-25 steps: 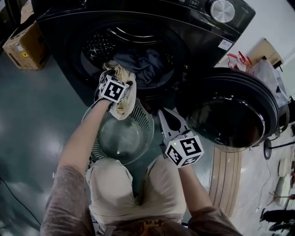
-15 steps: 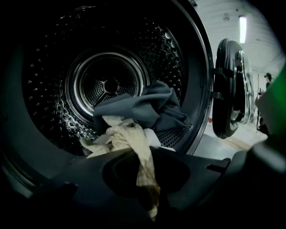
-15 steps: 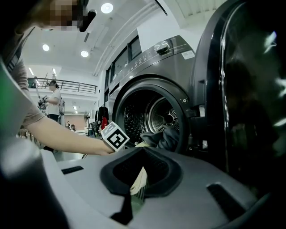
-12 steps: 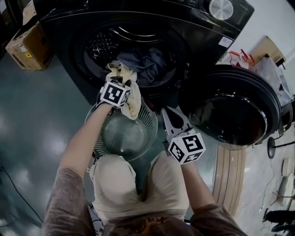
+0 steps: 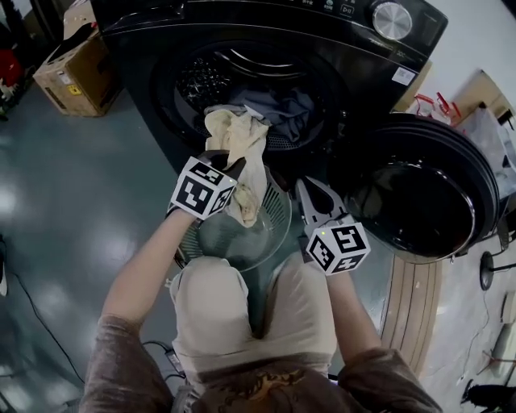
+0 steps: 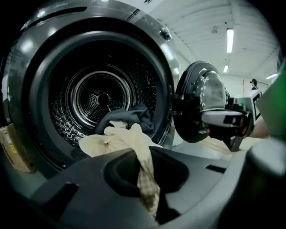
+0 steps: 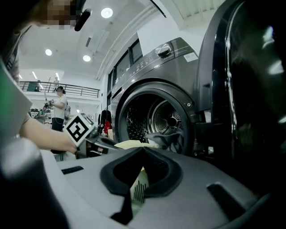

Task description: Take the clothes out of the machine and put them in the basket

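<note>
A crumpled cream cloth (image 5: 242, 153) hangs over a round slatted basket (image 5: 280, 208), at six o'clock from the black washing machine (image 5: 137, 36). Dark clothes (image 5: 282, 109) lie in its open drum.

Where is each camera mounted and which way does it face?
Head view: on the head, steeply down onto washer, basket, both forearms, knees, left tool, right tool.
Left tool view: on the left tool, facing into the drum; jaws just closed on cream cloth.
Right tool view: on the right tool, facing the washer; left hand shows.
Shared: cream cloth, drum.
</note>
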Motion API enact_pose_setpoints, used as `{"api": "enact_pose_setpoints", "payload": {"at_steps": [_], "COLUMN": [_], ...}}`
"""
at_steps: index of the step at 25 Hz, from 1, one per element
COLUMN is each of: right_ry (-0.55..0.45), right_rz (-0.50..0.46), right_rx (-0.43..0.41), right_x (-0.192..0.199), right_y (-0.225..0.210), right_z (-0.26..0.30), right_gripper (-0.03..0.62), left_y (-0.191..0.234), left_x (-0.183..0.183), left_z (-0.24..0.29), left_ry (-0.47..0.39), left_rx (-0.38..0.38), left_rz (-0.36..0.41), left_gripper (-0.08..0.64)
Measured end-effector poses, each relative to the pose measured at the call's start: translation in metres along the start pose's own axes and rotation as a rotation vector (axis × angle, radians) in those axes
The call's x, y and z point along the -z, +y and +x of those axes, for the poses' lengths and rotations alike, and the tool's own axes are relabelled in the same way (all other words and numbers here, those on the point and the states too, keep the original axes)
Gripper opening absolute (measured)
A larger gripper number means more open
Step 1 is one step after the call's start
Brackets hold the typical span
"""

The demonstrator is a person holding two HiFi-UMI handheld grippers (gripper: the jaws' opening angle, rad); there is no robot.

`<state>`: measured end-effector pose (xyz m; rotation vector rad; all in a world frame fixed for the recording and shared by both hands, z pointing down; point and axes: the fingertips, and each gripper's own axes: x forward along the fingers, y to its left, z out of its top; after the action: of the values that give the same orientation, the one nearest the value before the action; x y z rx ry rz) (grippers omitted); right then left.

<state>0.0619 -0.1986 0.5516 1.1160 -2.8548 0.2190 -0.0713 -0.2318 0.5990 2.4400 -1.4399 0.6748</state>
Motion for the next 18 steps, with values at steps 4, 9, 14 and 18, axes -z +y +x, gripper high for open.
{"api": "enact_pose_setpoints", "payload": {"at_steps": [4, 9, 14, 18], "right_ry": [0.0, -0.003, -0.01, -0.007], "right_rz": [0.003, 0.003, 0.012, 0.015], "right_rx": [-0.021, -0.045, -0.056, -0.065], "right_x": [0.0, 0.0, -0.002, -0.001], "right_y": [0.005, 0.012, 0.014, 0.017], "right_z": [0.006, 0.014, 0.022, 0.025], "right_gripper": [-0.003, -0.003, -0.003, -0.003], "left_y": [-0.022, -0.053, -0.066, -0.049], "left_x": [0.003, 0.001, 0.0, 0.006], "left_z": [-0.029, -0.061, -0.084, -0.079], "left_ry": [-0.019, -0.036, -0.041, -0.047], "left_rx": [0.027, 0.075, 0.104, 0.026], "left_rz": [-0.014, -0.017, -0.017, 0.013], "left_gripper": [0.04, 0.04, 0.041, 0.062]}}
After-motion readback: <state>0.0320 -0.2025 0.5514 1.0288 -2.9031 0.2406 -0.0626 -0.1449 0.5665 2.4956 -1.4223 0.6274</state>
